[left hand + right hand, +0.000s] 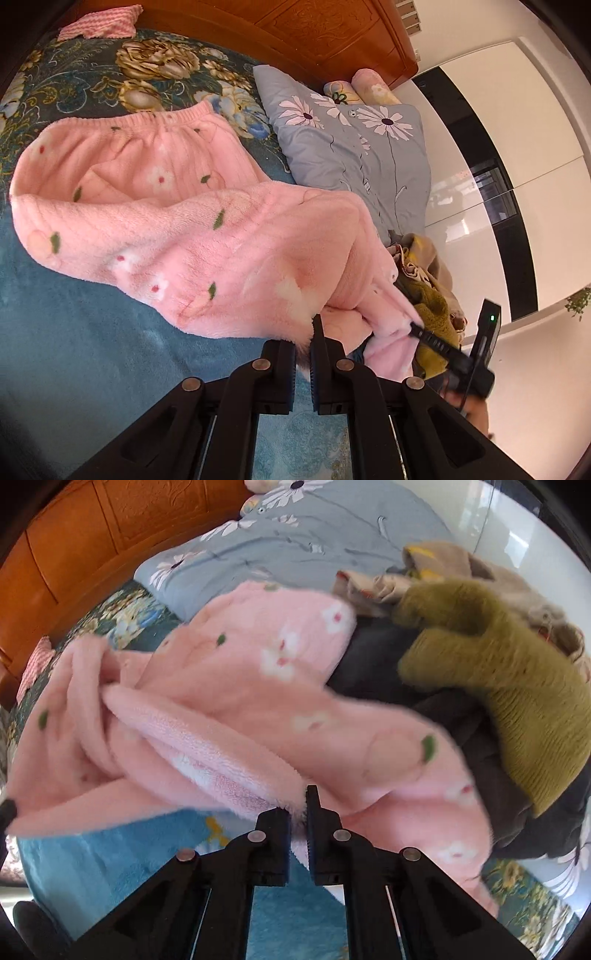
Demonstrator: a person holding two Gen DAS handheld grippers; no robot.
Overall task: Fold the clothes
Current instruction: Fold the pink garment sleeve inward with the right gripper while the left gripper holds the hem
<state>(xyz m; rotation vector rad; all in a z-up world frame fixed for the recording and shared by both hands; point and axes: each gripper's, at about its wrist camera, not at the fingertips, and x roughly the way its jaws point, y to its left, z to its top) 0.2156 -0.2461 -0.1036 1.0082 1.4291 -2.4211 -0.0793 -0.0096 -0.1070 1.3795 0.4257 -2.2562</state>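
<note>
The bed [74, 332] wears a plush blue cover with large flowers toward the carved wooden headboard [332, 29]. On it lie the pink fleece trousers [184, 229], a grey daisy-print quilt [354, 147], a pink zigzag cloth [99, 22] near the headboard, and a heap of clothes [517, 686] topped by an olive knit.

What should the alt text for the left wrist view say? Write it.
The left gripper is shut on an edge of fluffy pink flowered pyjama trousers draped across a blue blanket. At right, the right gripper pinches another edge beside an olive knit garment, with a grey daisy-print pillow behind.
</note>
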